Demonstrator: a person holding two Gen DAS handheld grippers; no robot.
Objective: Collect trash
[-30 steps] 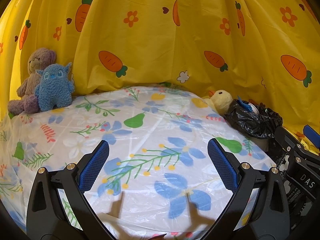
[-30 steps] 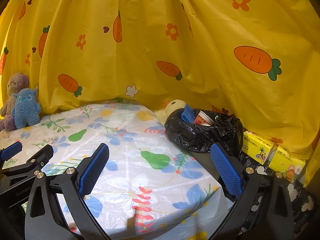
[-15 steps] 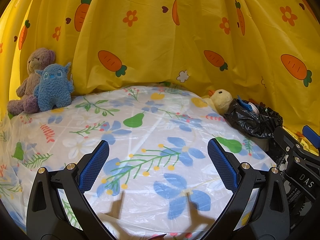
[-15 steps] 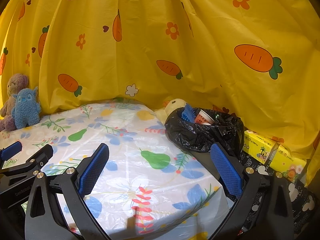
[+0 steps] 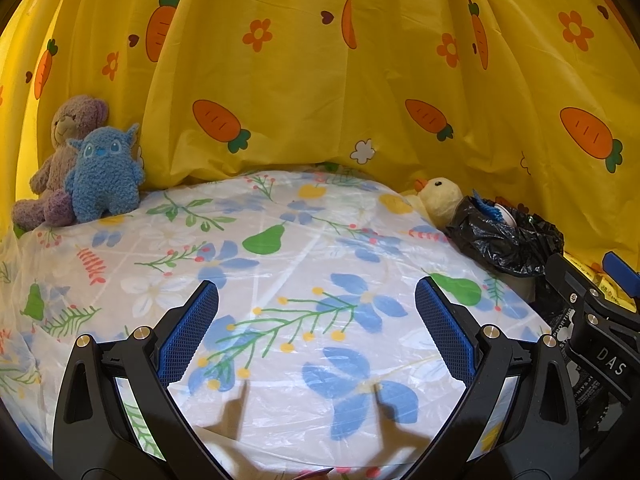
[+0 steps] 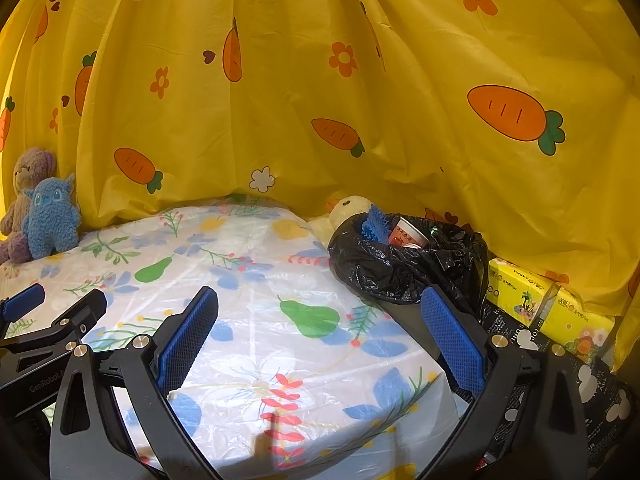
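Beside bench's right edge, bin bag (image 6: 404, 268) holds cup (image 6: 406, 234); bench (image 5: 304, 248) shows no litter; your left tool (image 5: 316, 332) and right tool (image 6: 320, 336) spread, empty.

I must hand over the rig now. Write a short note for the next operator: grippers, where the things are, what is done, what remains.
Left gripper: open, empty, above the floral table cover.
Right gripper: open, empty, near the table's right edge.
Black trash bag: at the table's far right, beside the duck toy; it holds a paper cup and a blue item.
Done: no loose trash shows on the table.
Left: probably nothing; check outside the views.
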